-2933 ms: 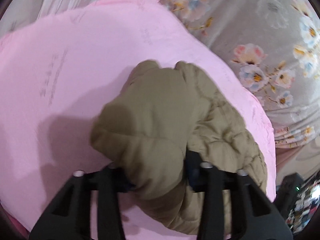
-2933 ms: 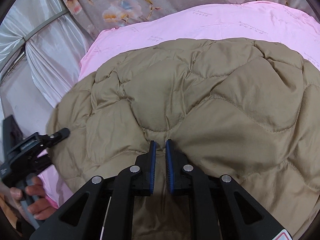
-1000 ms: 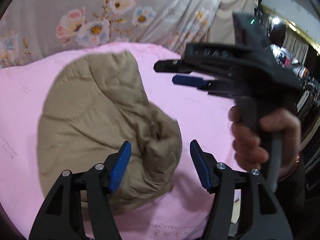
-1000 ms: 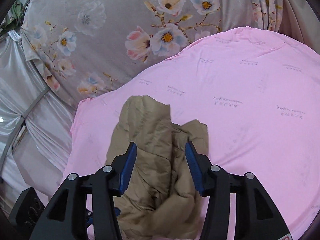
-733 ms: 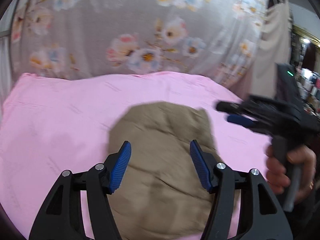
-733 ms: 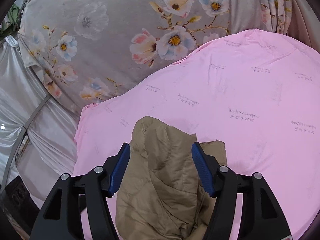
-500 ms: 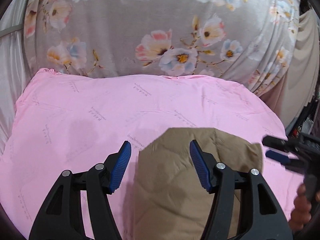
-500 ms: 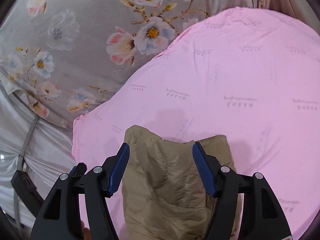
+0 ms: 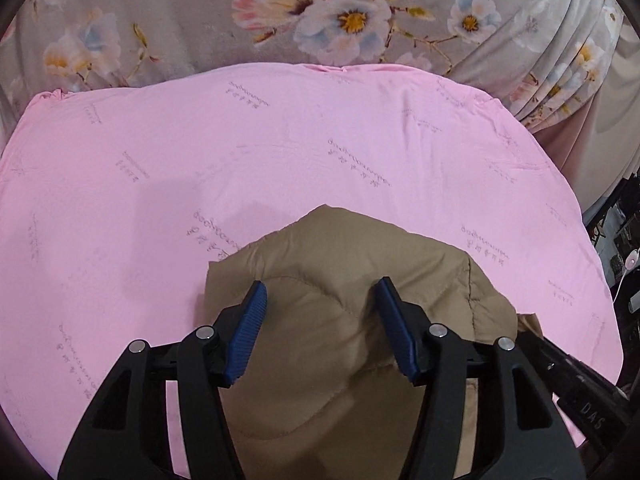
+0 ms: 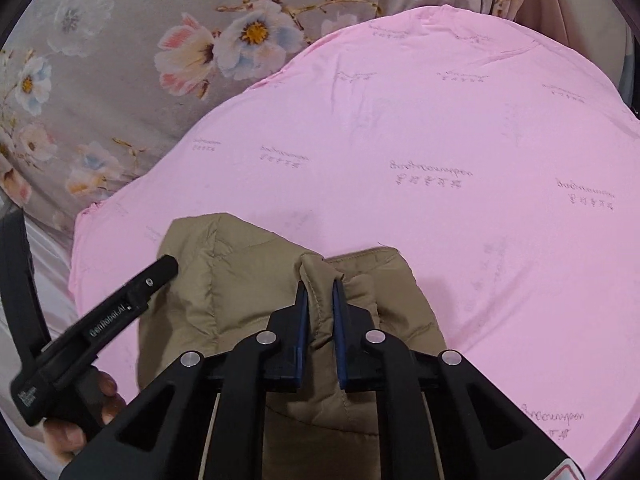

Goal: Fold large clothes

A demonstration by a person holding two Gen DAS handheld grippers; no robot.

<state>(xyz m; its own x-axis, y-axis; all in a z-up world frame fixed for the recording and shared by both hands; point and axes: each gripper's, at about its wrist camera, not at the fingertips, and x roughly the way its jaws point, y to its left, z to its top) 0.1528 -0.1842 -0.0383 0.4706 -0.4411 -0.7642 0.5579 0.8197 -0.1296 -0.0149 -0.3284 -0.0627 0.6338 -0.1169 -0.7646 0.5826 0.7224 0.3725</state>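
Tan jacket (image 10: 248, 280) on pink sheet (image 10: 460, 140), fold pinched by closing right gripper (image 10: 320, 300), left gripper (image 9: 320, 300) spread, closing above.

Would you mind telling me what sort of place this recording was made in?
Probably a bedroom, though it may be a staged work surface: a pink sheet covers a bed-like surface, floral drapery hangs behind it, and a tan quilted jacket lies on top.

Your left gripper (image 9: 320, 324) is hanging over a tan quilted jacket (image 9: 344, 360), its blue-padded jaws closing slightly but standing apart, not pressing the fabric. The jacket is lying bunched on a pink sheet (image 9: 280, 152). A grey floral curtain (image 9: 340, 20) is hanging behind. Part of your right gripper (image 9: 576, 392) is showing at the lower right edge.
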